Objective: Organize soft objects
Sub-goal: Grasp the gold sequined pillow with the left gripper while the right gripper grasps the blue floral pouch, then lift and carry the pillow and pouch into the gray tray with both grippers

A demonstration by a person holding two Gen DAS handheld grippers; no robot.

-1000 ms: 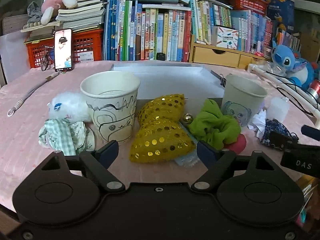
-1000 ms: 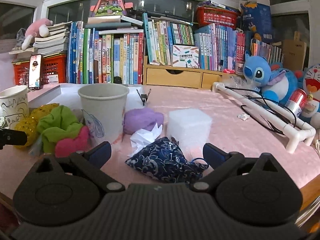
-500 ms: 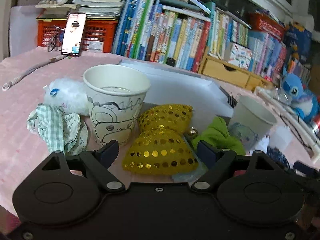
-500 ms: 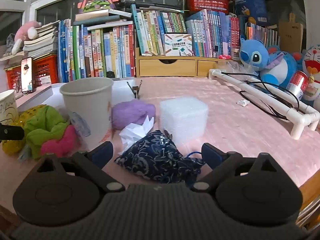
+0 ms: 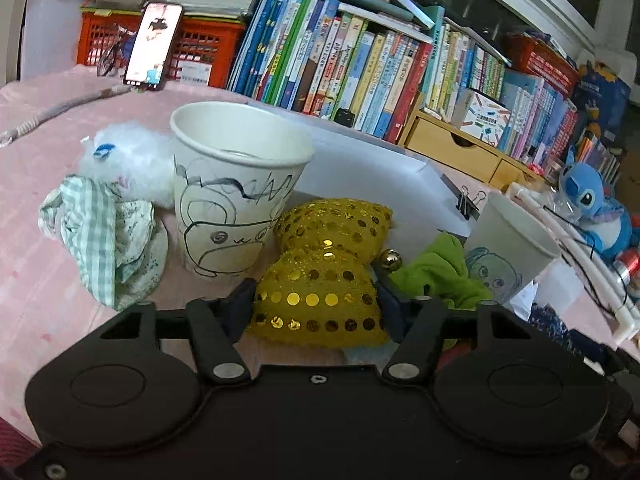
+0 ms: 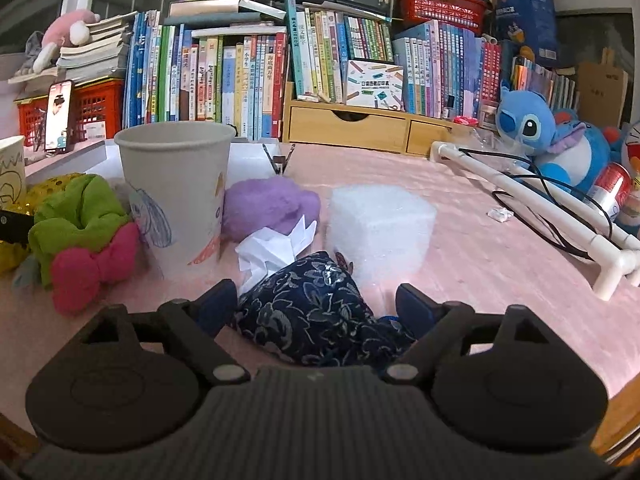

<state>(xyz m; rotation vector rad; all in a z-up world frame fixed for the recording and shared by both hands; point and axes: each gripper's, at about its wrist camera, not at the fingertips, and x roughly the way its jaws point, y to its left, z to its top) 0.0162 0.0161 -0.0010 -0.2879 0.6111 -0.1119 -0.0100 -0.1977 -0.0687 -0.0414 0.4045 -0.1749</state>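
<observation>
In the left wrist view my left gripper (image 5: 316,304) is closed in on the near lobe of a gold sequin bow (image 5: 324,268), its fingers touching both sides. A paper cup with a black drawing (image 5: 236,188) stands just left of the bow. A green cloth (image 5: 436,272) and a second paper cup (image 5: 508,248) lie to the right. In the right wrist view my right gripper (image 6: 316,304) is open, its fingers on either side of a dark blue floral pouch (image 6: 316,312). The second cup (image 6: 176,192), a pink bow (image 6: 92,268), a purple plush (image 6: 268,204) and a white foam block (image 6: 380,228) sit beyond.
A green checked cloth (image 5: 108,240) and white fluff (image 5: 124,160) lie left of the drawn cup. Crumpled white paper (image 6: 272,248) sits behind the pouch. A white pipe rack with cables (image 6: 540,208), a Stitch plush (image 6: 552,144) and rows of books (image 6: 240,72) border the pink tablecloth.
My left gripper moved forward and closed onto the gold sequin bow. My right gripper moved forward so the blue floral pouch now lies between its open fingers.
</observation>
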